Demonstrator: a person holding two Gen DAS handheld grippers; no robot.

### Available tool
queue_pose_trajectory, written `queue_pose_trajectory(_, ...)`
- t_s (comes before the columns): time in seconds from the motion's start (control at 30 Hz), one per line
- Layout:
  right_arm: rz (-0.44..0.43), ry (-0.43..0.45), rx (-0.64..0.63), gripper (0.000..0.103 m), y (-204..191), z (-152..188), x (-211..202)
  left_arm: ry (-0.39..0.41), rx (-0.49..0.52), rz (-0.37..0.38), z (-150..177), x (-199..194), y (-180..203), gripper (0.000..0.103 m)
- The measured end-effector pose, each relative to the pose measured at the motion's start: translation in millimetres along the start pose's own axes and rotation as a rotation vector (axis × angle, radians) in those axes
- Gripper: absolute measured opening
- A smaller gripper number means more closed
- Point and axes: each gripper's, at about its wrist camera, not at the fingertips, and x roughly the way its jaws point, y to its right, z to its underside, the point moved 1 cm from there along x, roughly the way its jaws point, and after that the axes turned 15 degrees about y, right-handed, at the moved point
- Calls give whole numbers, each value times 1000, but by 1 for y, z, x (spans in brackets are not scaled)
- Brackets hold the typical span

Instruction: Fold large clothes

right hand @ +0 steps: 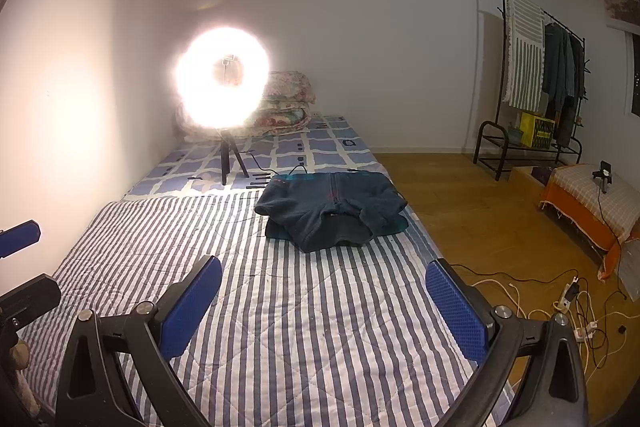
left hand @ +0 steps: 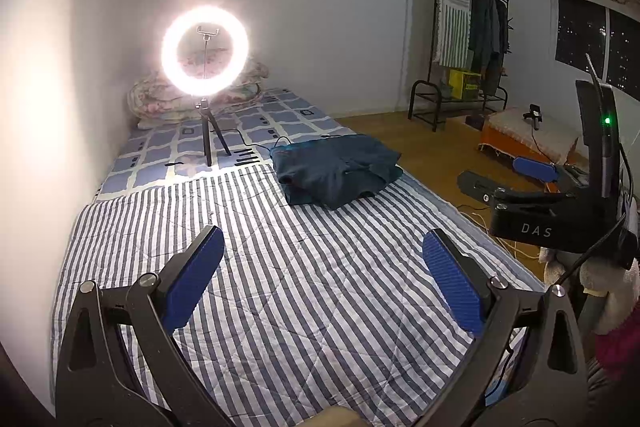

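From my feed, the bed [right hand: 120,227] fills most of both views, running along the wall on its left, with its right edge dropping to the wooden floor [right hand: 460,195]. A striped quilt [left hand: 280,287] covers the near part, flat and bare under both tools. Past its far edge I see a blue checked sheet [left hand: 288,123].

The dark blue fleece jacket [right hand: 332,211] lies folded on the far right part of the quilt, close to the bed's right edge, on top of another folded dark garment [right hand: 396,225] whose corner pokes out beneath it. A ring light [left hand: 205,51] on a small tripod stands on the checked sheet, left of the jacket and apart from it, its cable running toward the jacket's far side. Folded floral bedding [right hand: 286,103] sits in the far corner behind it.

My left gripper [left hand: 324,283] hangs above the quilt with fingers spread wide, holding nothing. My right gripper [right hand: 324,307] is likewise wide apart and empty, well short of the jacket. Cables and a power strip [right hand: 568,295] litter the floor on the right.
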Motion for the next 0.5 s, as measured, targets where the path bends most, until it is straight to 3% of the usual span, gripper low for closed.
queue_pose_trajectory(0.5,8,-2,5,103,1,3,-4,-12,44,-3,1,1,5,101)
